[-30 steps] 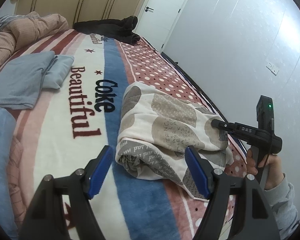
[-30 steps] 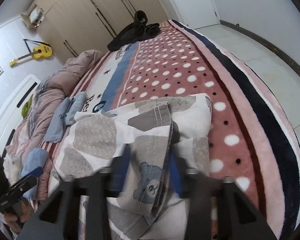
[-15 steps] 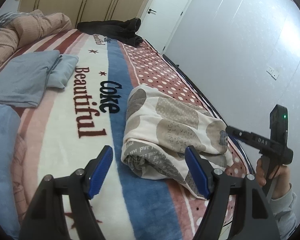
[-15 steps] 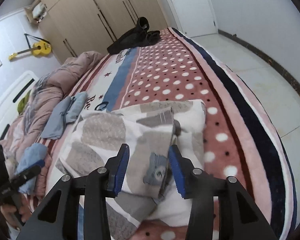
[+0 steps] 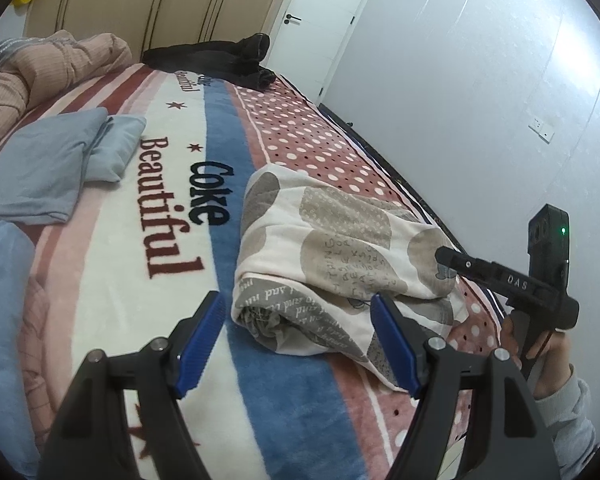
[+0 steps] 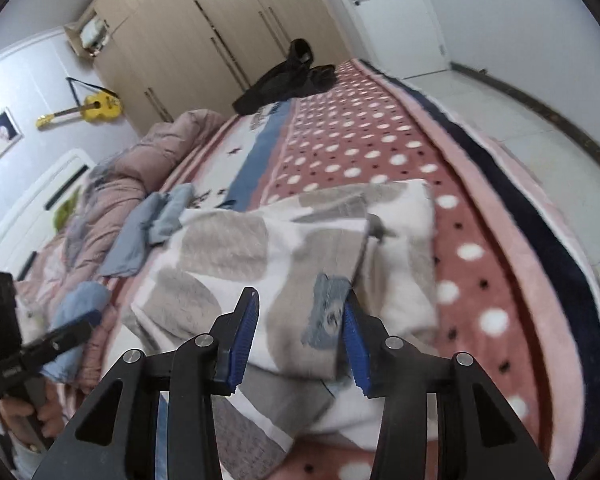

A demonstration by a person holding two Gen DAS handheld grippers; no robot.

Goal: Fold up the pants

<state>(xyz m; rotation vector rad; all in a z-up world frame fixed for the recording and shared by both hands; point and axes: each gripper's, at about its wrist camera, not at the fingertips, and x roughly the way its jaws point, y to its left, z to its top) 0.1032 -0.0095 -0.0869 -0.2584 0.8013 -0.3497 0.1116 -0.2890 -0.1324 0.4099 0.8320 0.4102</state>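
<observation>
The patterned cream, grey and tan pants (image 5: 328, 264) lie folded in a bundle on the bed's blanket (image 5: 132, 216). My left gripper (image 5: 300, 344) is open and empty, just short of the bundle's near end. My right gripper (image 6: 300, 336) is open and empty, held above the pants (image 6: 300, 256) near the bed's edge. The right gripper also shows in the left wrist view (image 5: 444, 256), at the bundle's right end. The left gripper shows in the right wrist view (image 6: 80, 324) at the far left.
Folded light blue clothes (image 5: 48, 168) lie to the left. A black garment (image 5: 216, 60) lies at the far end of the bed. A pink quilt (image 5: 40, 76) is heaped at the back left. Floor (image 6: 540, 152) runs along the bed's right edge.
My right gripper has opened, let go of the pants' edge and drawn back above the bundle. My left gripper has pulled back a little, still open.
</observation>
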